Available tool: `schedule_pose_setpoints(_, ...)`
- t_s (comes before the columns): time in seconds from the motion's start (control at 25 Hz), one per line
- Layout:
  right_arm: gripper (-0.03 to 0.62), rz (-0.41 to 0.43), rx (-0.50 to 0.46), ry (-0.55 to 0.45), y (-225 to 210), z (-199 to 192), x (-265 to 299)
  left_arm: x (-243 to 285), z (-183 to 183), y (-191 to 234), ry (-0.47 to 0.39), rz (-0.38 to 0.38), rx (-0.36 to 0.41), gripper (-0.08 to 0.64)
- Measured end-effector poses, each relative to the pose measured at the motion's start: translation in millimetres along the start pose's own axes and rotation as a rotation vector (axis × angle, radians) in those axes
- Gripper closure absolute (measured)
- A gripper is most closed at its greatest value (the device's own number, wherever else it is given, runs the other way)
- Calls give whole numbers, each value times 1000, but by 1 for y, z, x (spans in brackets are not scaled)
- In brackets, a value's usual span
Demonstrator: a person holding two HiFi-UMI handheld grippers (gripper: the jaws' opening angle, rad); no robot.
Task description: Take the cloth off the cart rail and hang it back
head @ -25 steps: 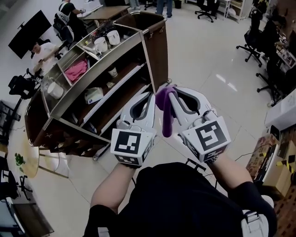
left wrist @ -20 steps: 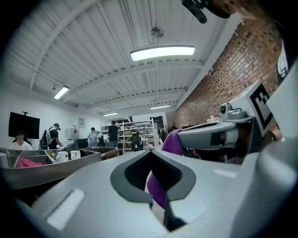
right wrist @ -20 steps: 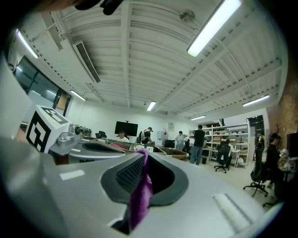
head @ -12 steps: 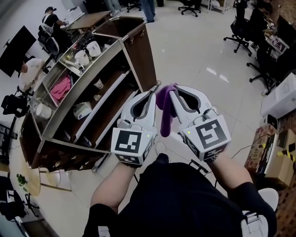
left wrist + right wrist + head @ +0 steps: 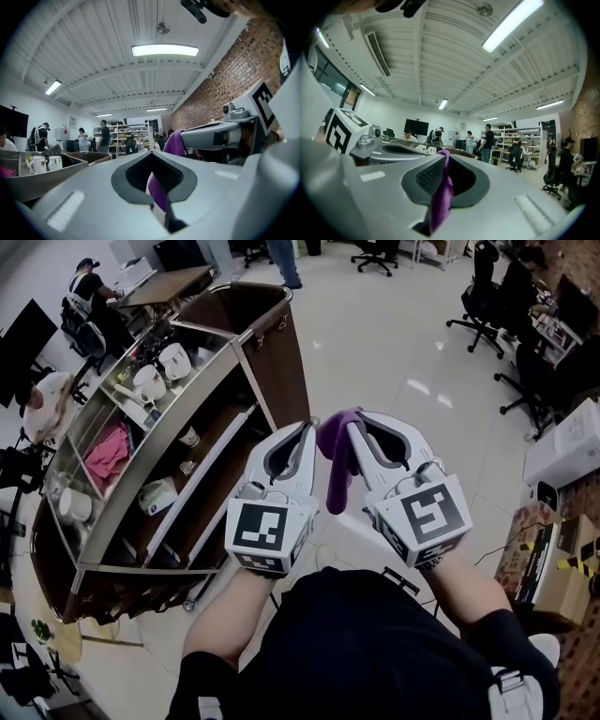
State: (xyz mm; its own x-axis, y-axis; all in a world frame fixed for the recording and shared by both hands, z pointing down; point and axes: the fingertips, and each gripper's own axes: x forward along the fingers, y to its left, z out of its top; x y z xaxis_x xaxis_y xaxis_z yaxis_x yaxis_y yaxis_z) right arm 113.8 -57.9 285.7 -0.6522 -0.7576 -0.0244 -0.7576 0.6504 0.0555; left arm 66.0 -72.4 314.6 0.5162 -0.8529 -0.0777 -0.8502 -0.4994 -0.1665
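A purple cloth (image 5: 339, 474) hangs in a narrow strip from my right gripper (image 5: 352, 423), which is shut on its upper end. In the right gripper view the cloth (image 5: 440, 197) runs between the closed pads of that gripper (image 5: 443, 154). Close beside it on the left, my left gripper (image 5: 307, 426) has its jaw tips together, shut, with nothing seen in them. In the left gripper view the cloth (image 5: 174, 143) shows past the tips of the left gripper (image 5: 152, 154). The brown cart (image 5: 281, 362) stands to the left, with a pale rail (image 5: 202, 479) along its side. Both grippers are off its near corner.
White mugs (image 5: 155, 371) and a pink cloth (image 5: 108, 446) lie in the cart's top trays. Office chairs (image 5: 487, 296) stand at the far right, and a white box (image 5: 562, 442) sits at the right edge. People sit at desks (image 5: 89, 287) at the far left. Pale tiled floor lies ahead.
The cart has slid leftward and downward in the head view. Both grippers keep their pose side by side, and the cloth still hangs from the right one.
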Motion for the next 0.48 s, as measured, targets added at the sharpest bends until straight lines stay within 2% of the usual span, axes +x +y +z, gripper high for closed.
schedule_pose_setpoints(0.04, 578, -3, 1, 1, -5, 1, 10, 7, -1, 8, 1, -2, -2, 561)
schedule_pose_setpoints(0.16, 578, -2, -45, -84, -19, 11, 39, 26, -3, 27, -3, -11, -3, 561)
schedule_pose_setpoints(0.48, 578, -45, -50, -58, -34, 9, 108, 57, -14, 86, -19, -30, -7, 561)
